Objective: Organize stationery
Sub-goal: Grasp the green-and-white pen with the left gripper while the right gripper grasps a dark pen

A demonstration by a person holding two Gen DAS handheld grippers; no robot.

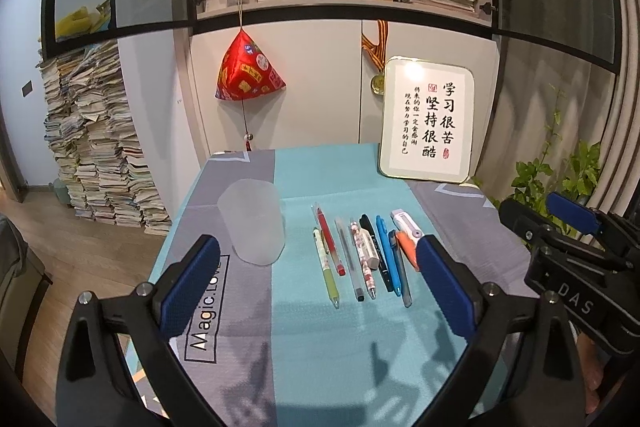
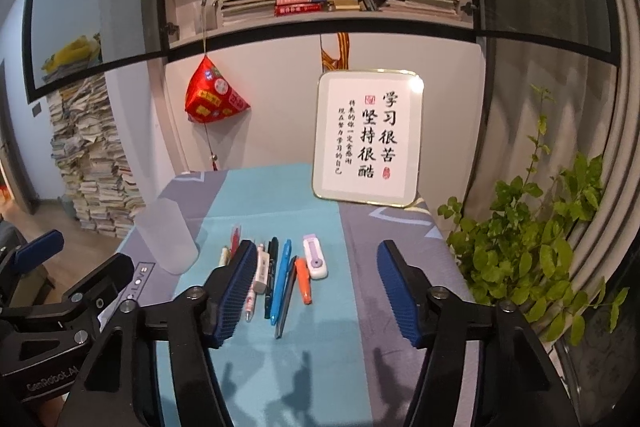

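**Both grippers empty above a row of pens**

The cup [image 1: 253, 223], frosted and upright, stands on the cloth [image 1: 304, 347] that covers the table. Everything else is placed from it.

Just right of the cup the pens lie side by side, all roughly parallel. Nearest the cup are a green pen [image 1: 328, 273] and a red pen [image 1: 330, 241], then a clear pen [image 1: 350, 261], a patterned pen [image 1: 366, 267] with a white eraser [image 1: 370, 250] on it, a black marker [image 1: 376, 251], a blue pen [image 1: 387, 253] and a grey pencil [image 1: 402, 273]. Farthest from the cup are an orange highlighter [image 2: 303, 281] and a white-and-lilac correction tape [image 2: 315, 257]. None of them is in the cup.

The left gripper [image 1: 318, 281] hangs over the near part of the cloth with its jaws wide apart, the cup just beyond its left pad and the pen row between the pads in view; nothing is gripped. The right gripper [image 2: 318, 289], right of the cup and beside the left one, also holds nothing: its jaws stand apart with the highlighter and tape seen between them, untouched.

Behind the cup, at the cloth's far right corner, a framed sign [image 1: 427, 121] leans upright. A red pouch [image 1: 248, 73] hangs on the cabinet beyond the cup.
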